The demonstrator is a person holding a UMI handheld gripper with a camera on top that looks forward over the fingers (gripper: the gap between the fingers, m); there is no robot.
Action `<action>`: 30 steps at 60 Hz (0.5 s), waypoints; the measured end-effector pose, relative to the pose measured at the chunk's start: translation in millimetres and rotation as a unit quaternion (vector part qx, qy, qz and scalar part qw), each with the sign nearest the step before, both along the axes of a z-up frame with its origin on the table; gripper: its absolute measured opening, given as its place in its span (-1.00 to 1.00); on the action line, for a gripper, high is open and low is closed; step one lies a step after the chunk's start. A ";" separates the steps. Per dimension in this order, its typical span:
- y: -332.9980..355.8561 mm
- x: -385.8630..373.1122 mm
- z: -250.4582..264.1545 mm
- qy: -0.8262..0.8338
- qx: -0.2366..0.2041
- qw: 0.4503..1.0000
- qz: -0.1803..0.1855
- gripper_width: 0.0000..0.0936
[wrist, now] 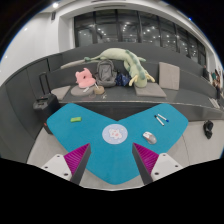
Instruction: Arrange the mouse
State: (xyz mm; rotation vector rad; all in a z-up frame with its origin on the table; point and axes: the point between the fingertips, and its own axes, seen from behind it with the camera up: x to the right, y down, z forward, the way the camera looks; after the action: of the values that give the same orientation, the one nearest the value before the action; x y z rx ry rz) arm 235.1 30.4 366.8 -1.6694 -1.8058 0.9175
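Plainly, the coming move turns on one relation: the mouse (pixel 161 120), a small white shape, lies ahead of the claw (pixel 112 158) and off to its right, on the right wing of the teal mat (pixel 90 128) that covers the near tabletop (pixel 45 150). Its long axis seems to run slantwise, from near-left to far-right, though it is too small to be sure. The claw's fingers stand apart with nothing between them, their magenta pads (pixel 76 157) showing at either side, well short of the mouse.

By my judgement the claw must swing right and forward, then turn to span the mouse across its narrow width.

Other things on the mat: a round white disc (pixel 115 133) straight ahead between the fingers, a small blue and white item (pixel 150 137) nearer than the mouse, and a small yellowish item (pixel 75 119) on the left wing. No container shows among them. Beyond, on a grey table (pixel 150 95), lie plush toys (pixel 115 65) (a pink one, a greenish one), well apart from the task.
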 end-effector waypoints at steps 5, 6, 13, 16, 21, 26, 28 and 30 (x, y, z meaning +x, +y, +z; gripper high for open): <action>2.5 -1.9 -1.2 0.004 0.007 1.000 0.005 0.83; 3.6 -2.8 -1.6 0.005 0.007 1.000 0.005 0.83; 16.6 -15.0 -12.8 0.015 0.008 1.000 0.006 0.83; 21.6 -15.7 -15.6 0.019 0.013 1.000 0.000 0.83; 45.0 -25.0 -31.9 0.026 0.022 0.999 -0.008 0.83; 66.2 -30.5 -48.5 0.027 0.024 0.999 -0.020 0.83; 74.1 -32.9 -56.2 0.027 0.024 0.999 -0.024 0.83; 83.5 -35.3 -65.2 0.026 0.025 0.999 -0.028 0.83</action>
State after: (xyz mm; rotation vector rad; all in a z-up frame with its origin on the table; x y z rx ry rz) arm 199.8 113.9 301.6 -1.6423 -1.7246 0.8751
